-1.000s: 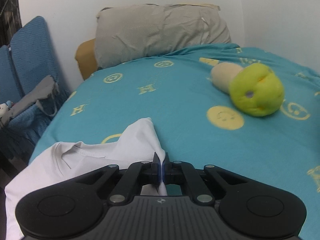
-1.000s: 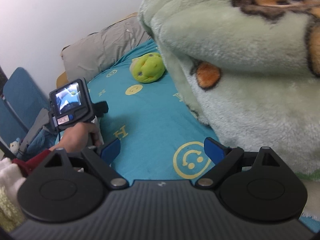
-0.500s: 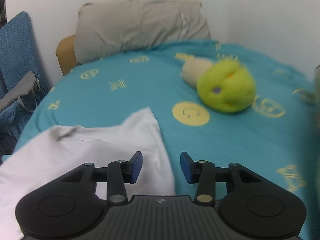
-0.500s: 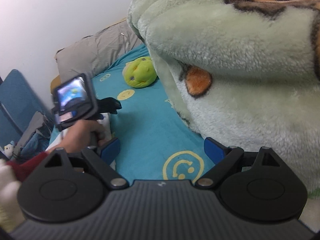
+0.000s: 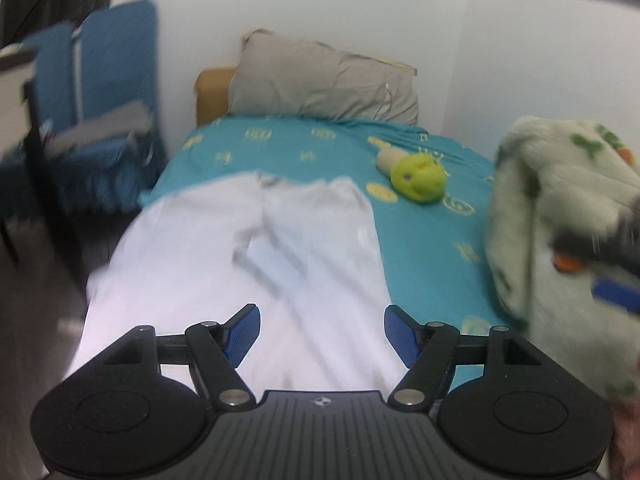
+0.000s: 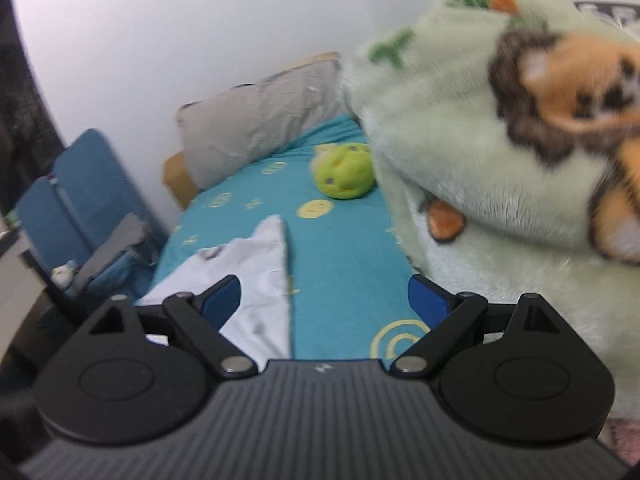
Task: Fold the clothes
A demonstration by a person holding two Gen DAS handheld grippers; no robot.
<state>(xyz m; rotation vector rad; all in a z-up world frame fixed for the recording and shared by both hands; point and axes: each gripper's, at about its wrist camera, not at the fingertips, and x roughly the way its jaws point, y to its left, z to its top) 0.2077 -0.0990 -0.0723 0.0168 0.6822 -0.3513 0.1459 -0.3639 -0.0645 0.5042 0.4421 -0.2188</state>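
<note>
The left gripper [image 5: 322,334] hangs over the near end of the bed [image 5: 424,248], its two blue-padded fingers [image 5: 243,334] spread wide with nothing between them. The right gripper [image 6: 325,300] is likewise wide open and empty, with its left pad over the garment's near part and its right pad close to the fleece.

Under and just beyond the left gripper lies the white shirt [image 5: 256,264], spread flat along the left edge of the bed on the teal sheet. Its neckline points toward the head of the bed, and creases run across its middle; the view is blurred, so finer detail cannot be made out. In the right wrist view the same shirt [image 6: 256,276] shows as a white shape with a pointed far corner reaching toward the middle of the sheet.

Along the right edge of the bed is heaped a pale green fleece blanket [image 6: 500,184] printed with an orange and brown animal, bulking high beside the sheet. Farther on, near the blanket's far end, a yellow-green plush toy [image 5: 418,178] rests on the sheet, well apart from the shirt.

At the head of the bed a grey pillow [image 5: 324,84] leans against the white wall. Off the left edge stands a blue folded mat [image 5: 112,68] with a grey bag [image 6: 114,250] beside it.
</note>
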